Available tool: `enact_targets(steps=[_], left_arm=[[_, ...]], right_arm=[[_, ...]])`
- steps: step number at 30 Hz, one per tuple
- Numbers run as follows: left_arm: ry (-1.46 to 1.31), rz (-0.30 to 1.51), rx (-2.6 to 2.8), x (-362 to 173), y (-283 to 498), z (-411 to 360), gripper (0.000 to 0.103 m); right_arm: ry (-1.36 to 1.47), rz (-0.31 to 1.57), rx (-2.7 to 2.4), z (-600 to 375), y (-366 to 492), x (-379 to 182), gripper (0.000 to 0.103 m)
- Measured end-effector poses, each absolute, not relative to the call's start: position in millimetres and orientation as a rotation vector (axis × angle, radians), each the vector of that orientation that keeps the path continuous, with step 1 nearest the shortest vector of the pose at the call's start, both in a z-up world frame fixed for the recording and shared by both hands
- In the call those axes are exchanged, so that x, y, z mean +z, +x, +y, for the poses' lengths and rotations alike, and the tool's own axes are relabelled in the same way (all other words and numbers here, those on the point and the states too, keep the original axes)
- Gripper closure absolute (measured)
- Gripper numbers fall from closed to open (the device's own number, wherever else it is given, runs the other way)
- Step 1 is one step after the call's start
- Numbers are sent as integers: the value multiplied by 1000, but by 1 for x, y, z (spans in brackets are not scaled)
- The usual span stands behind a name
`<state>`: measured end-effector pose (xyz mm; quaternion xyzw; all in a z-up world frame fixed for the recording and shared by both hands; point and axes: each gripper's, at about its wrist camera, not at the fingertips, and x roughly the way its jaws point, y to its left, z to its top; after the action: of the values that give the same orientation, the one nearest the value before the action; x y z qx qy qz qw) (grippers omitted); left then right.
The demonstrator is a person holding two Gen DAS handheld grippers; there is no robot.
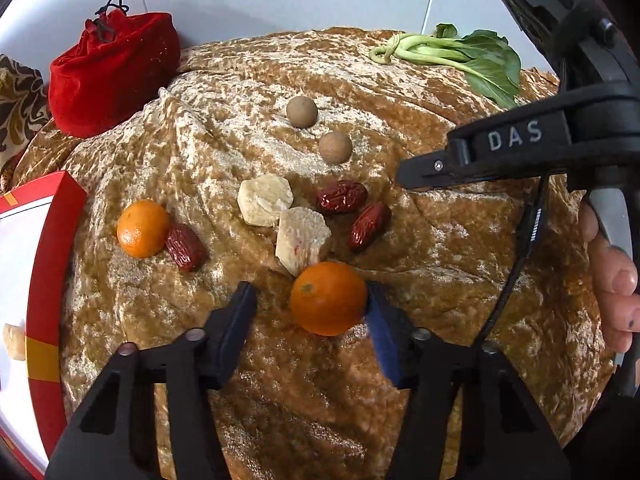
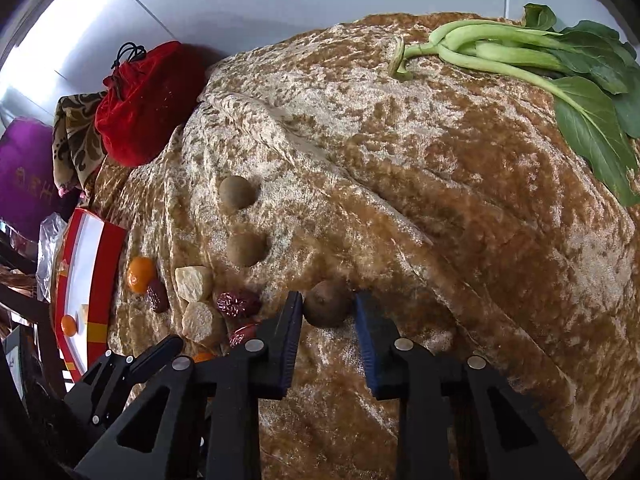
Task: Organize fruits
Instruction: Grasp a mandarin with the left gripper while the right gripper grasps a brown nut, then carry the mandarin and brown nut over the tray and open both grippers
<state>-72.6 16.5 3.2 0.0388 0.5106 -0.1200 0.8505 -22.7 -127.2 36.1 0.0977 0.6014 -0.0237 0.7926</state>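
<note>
Left hand-held gripper (image 1: 310, 306) spread around orange (image 1: 328, 298); right hand-held gripper (image 2: 328, 314) pinching longan (image 2: 327, 303).

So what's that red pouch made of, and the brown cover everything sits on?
The red pouch looks like velvet: deep, matte red pile with soft folds, pulled shut by a black drawstring cord. The brown cover seems to be crushed velvet or velour; its mottled sheen shifts between gold and pale patches, and it creases like soft fabric.

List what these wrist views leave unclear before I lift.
Red box contents: left wrist view, cut off by the left edge; right wrist view, too small.
Red pouch contents: both views, drawstring pulled shut.
Lower date: right wrist view, partly behind the right gripper.
Brown fruit kind: right wrist view, too dim.
</note>
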Motion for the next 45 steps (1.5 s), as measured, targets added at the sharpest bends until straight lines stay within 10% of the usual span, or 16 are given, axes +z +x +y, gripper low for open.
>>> enact_targets(steps=[5,45], left_arm=[[74,1073,-273,4,-73,16,69],[-232,1011,433,67,-105,279,69]], right_arm=[[169,1283,-62,-122,-23,34,77],[32,1100,536,133,-33,60,78]])
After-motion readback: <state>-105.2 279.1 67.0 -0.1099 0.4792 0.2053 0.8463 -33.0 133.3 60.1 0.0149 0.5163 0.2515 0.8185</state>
